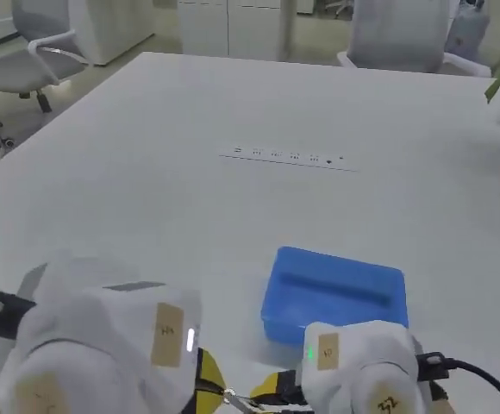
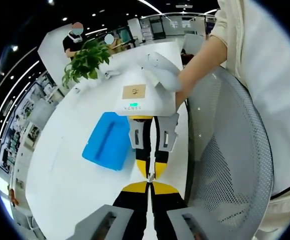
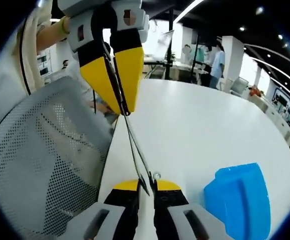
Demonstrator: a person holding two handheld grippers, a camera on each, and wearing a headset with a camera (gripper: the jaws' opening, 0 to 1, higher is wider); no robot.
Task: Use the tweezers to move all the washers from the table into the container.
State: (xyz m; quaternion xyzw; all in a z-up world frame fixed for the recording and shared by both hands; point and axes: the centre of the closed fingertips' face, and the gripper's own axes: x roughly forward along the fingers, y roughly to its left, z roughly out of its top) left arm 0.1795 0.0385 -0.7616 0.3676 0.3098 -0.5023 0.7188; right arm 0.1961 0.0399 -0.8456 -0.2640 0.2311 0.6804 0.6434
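At the white counter (image 3: 195, 130) you hold the tweezers (image 3: 135, 150) between both grippers. The left gripper (image 3: 122, 110) clamps one end and the right gripper (image 3: 146, 184) closes narrowly on the other. A small washer (image 3: 156, 176) lies beside its jaws, near the blue container (image 3: 237, 200).
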